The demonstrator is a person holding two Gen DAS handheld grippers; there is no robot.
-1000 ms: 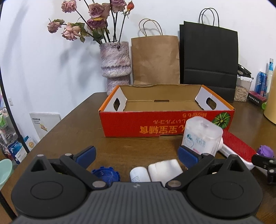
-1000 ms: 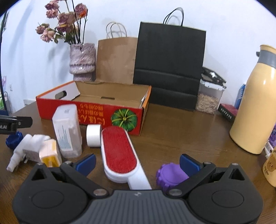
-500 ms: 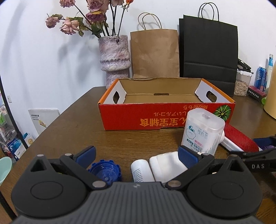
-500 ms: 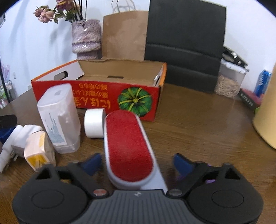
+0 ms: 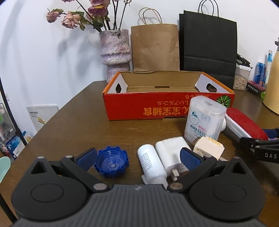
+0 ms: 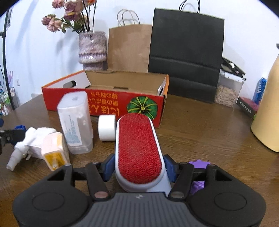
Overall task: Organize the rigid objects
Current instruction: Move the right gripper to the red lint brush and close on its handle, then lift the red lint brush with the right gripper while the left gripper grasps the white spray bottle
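lint brush grab, right side

right gripper (image 6: 138, 170) has just been closing, and its pads now squeeze the lint brush (image 6: 138, 148) on the table (image 6: 200, 139) near its handle end. looks like stiff, light plastic — slick sides, so grip the white edges. left gripper (image 5: 138, 157) is open, empty.

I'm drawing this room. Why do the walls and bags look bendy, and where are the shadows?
Left wrist view: the fisheye lens bows the black bag and rounds off the corners; the flowers throw soft grey shadows on the wall. Right wrist view: same bending, the vase leans, and the red lint brush up close looks huge.
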